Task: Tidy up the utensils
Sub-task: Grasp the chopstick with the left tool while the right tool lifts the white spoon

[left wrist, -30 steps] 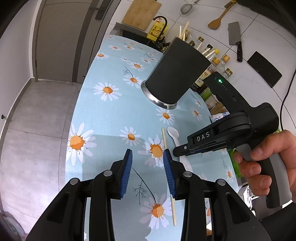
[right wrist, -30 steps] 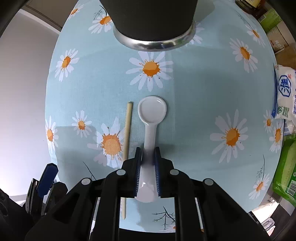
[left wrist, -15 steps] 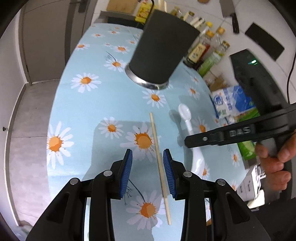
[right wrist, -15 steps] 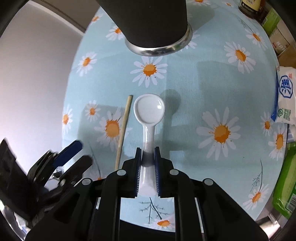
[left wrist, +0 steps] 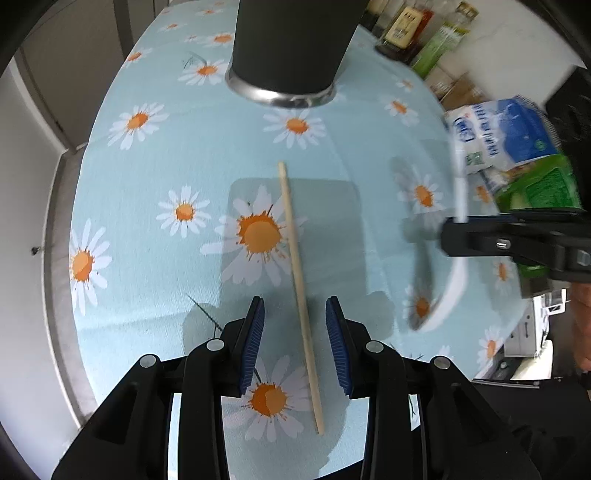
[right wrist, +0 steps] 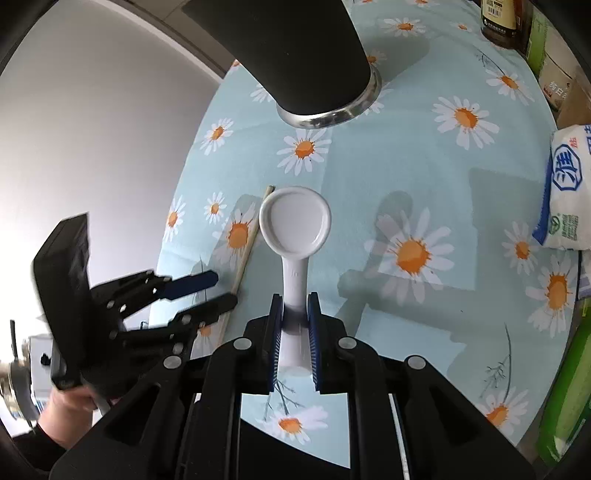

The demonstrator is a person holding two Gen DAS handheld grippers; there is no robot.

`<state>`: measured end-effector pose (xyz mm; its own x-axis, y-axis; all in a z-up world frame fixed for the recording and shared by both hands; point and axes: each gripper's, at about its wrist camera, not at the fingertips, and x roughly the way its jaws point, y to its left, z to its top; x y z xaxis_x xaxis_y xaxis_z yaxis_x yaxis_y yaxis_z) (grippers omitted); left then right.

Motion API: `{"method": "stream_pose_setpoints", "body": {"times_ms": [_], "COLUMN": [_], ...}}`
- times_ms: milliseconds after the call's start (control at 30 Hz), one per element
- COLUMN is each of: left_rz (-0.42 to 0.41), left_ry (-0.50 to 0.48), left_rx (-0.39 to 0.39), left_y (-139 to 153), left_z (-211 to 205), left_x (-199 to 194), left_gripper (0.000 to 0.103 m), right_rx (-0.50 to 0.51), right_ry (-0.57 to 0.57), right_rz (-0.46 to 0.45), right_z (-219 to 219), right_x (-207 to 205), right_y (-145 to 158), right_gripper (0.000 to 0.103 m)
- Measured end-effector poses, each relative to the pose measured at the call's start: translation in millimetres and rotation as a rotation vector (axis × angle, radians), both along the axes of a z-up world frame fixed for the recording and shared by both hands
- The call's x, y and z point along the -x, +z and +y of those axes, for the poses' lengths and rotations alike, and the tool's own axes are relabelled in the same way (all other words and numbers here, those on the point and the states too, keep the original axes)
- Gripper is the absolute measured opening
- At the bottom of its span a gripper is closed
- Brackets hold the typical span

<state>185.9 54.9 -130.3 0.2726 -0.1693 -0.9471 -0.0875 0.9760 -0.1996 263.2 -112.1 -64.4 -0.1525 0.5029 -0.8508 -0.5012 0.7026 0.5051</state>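
The left claw [left wrist: 294,332] points steeply down at the desk [left wrist: 155,258], which is covered in a pale blue cloth printed with daisies. Its two blue-padded fingers [left wrist: 253,339] are spread, and a single wooden chopstick [left wrist: 299,288] lies flat on the cloth between them, touching neither pad. The chopstick runs lengthwise away from the claw toward a dark utensil holder [left wrist: 291,44] with a metal base ring, which stands farther up the desk. In the right wrist view the left claw [right wrist: 218,291] enters from the left edge, tilted down over the near end of the chopstick [right wrist: 245,254], with the person's left hand [right wrist: 66,402] gripping its handle from below.

The right claw [right wrist: 294,332] is pressed on the handle of a white ceramic spoon [right wrist: 294,229], which it holds clear of the desk: the bowl faces up and forward, and its shadow falls on the cloth to the right. In the left wrist view the same spoon [left wrist: 454,280] shows as a blurred white streak under the black fingers of the right claw [left wrist: 458,236], at the right edge of the picture. The utensil holder [right wrist: 295,55] looms just beyond the spoon bowl, leaning across the top of the view.

Along the right side of the desk stand a white and blue bag [left wrist: 495,136], green packets [left wrist: 539,184] and several bottles [left wrist: 402,29].
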Motion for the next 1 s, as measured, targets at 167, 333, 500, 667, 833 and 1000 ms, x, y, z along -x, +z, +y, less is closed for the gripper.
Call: {"method": "stream_pose_setpoints", "body": {"times_ms": [167, 333, 500, 667, 833, 1000], "left_rz": [0.049, 0.088, 0.115, 0.101, 0.072, 0.027], "left_ry": [-0.011, -0.011, 0.022, 0.078, 0.131, 0.149], "left_rx": [-0.056, -0.104, -0.148, -0.116, -0.059, -0.024], "left_y": [-1, -4, -5, -7, -8, -3], "left_z": [-11, -22, -25, -21, -6, 3], "left_x": [-8, -18, -30, -31, -21, -8], "left_gripper": [0.033, 0.023, 0.004, 0.004, 0.004, 0.004], "right_rx": [-0.043, -0.082, -0.116, -0.126, -0.122, -0.112], "right_ry": [0.032, 0.055, 0.069, 0.067, 0.073, 0.08], "right_rz": [-0.039, -0.086, -0.099, -0.118, -0.132, -0.155], "right_z": [-16, -25, -39, -46, -45, -37], "right_x": [0, 1, 0, -2, -4, -8], "right_y": [11, 18, 25, 31, 33, 38], "right_gripper": [0.015, 0.015, 0.015, 0.015, 0.015, 0.015]}}
